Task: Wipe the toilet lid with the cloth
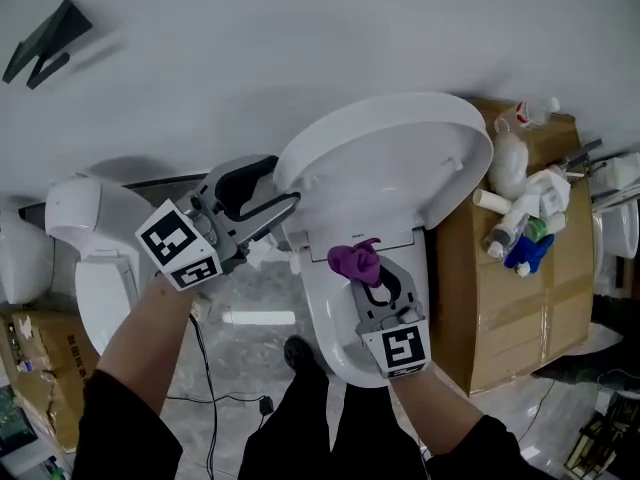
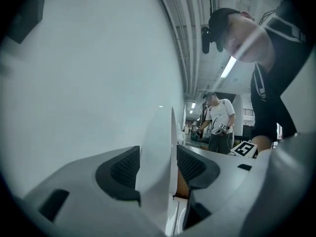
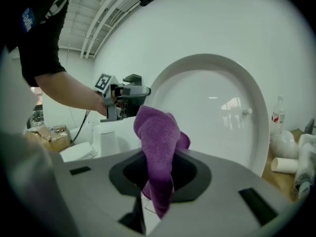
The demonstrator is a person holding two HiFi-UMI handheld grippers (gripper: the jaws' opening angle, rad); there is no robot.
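Note:
The white toilet lid [image 1: 390,168] stands raised against the wall. My left gripper [image 1: 288,196] is at the lid's left edge. In the left gripper view that thin lid edge [image 2: 158,152] sits between the jaws of the left gripper [image 2: 157,167], which stand wide, with a gap showing at the right pad [image 2: 195,164]. My right gripper [image 1: 378,283] hovers over the bowl [image 1: 325,343], shut on a purple cloth [image 1: 355,260]. In the right gripper view the cloth [image 3: 158,142] sticks up in front of the lid's inner face [image 3: 217,107], apart from it.
A cardboard box [image 1: 520,298] with bottles and tubes [image 1: 525,208] on top stands right of the toilet. A second toilet [image 1: 95,258] sits at the left. Cables [image 1: 215,368] lie on the floor. A person [image 2: 219,122] stands far behind.

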